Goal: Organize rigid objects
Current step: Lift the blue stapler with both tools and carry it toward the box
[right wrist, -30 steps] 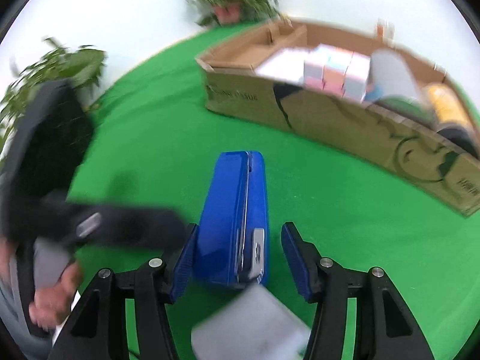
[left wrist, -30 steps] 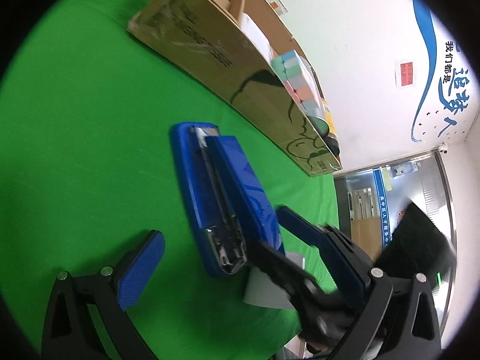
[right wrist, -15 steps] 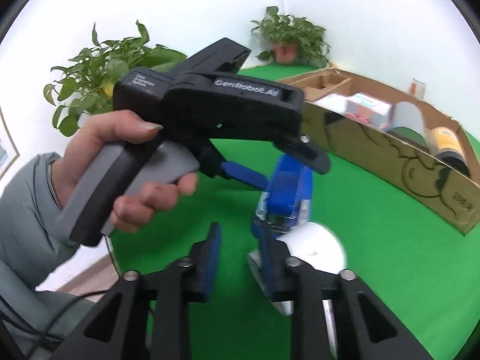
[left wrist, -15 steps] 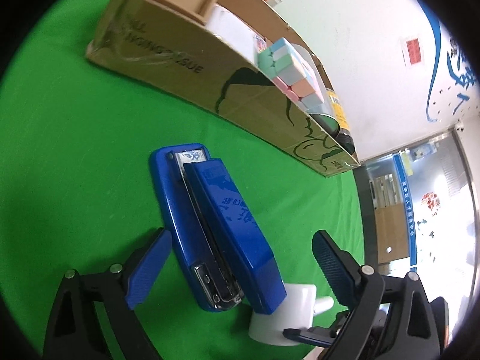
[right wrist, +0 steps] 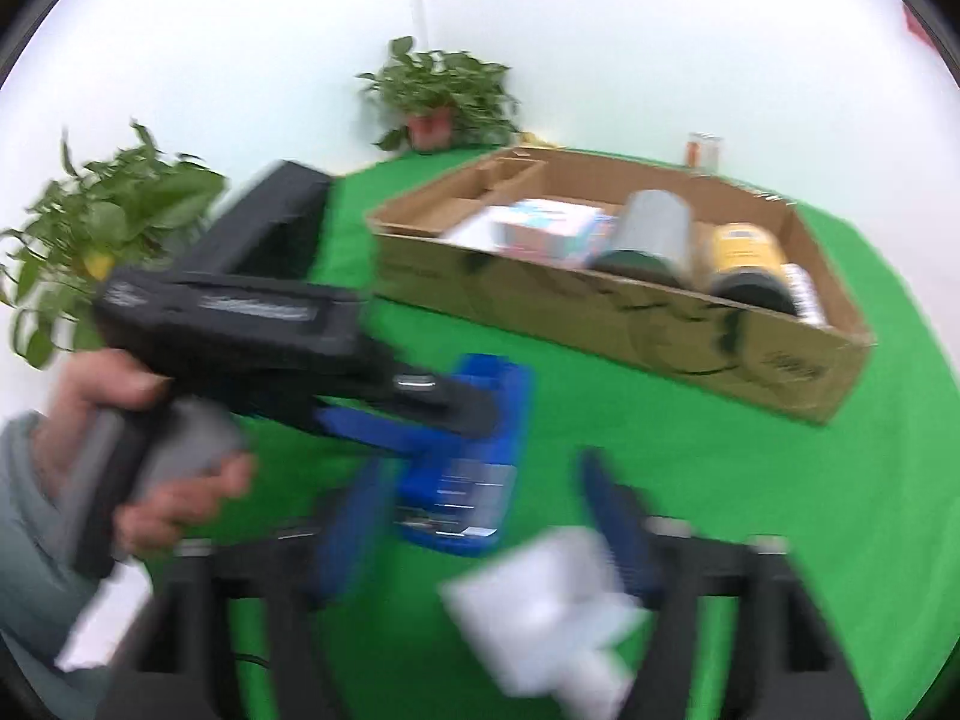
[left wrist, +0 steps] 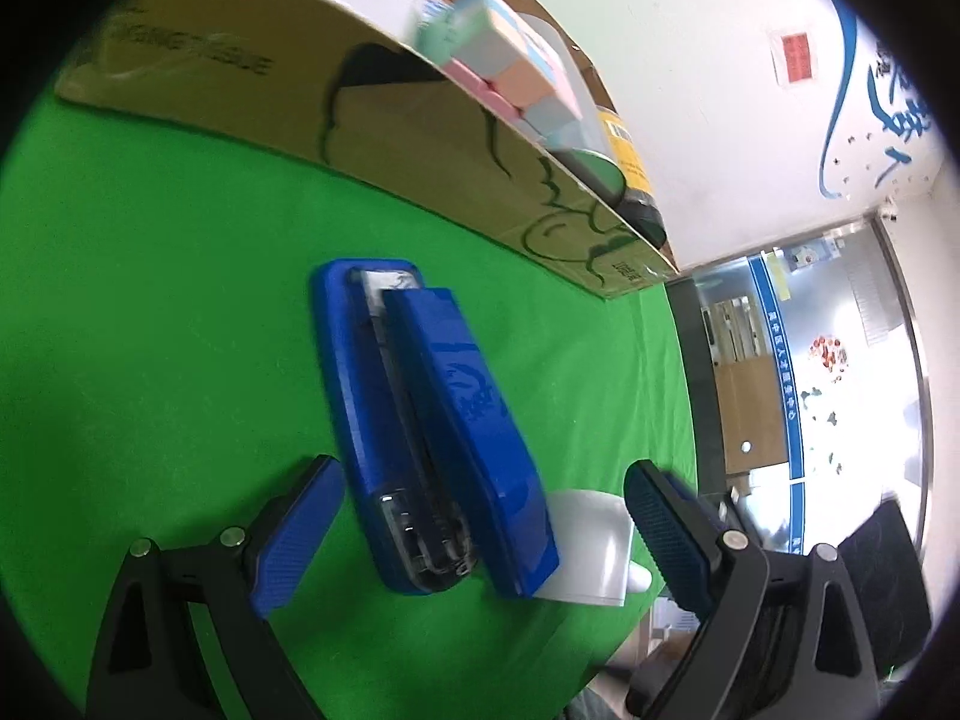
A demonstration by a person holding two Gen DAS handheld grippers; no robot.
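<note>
A blue stapler (left wrist: 432, 420) lies on its side on the green cloth, its near end between the fingers of my left gripper (left wrist: 480, 534). That gripper is open and its pads do not press on the stapler. A small white object (left wrist: 591, 546) rests against the stapler's near right corner. The right wrist view is blurred. In it my right gripper (right wrist: 483, 531) has its jaws opening. The stapler (right wrist: 474, 480) lies just beyond its tips and the white object (right wrist: 540, 600) sits low between its fingers, with no pad on it.
A long cardboard box (left wrist: 420, 120) stands behind the stapler, holding pastel blocks (left wrist: 510, 72), a grey can (right wrist: 651, 234) and a yellow-labelled jar (right wrist: 744, 258). A person's hand (right wrist: 150, 480) holds the left gripper. Potted plants (right wrist: 438, 96) stand at the table's far edge.
My left gripper has come forward until the stapler's end lies between its fingers. My right gripper drew back from the stapler, shut, and now stands open again.
</note>
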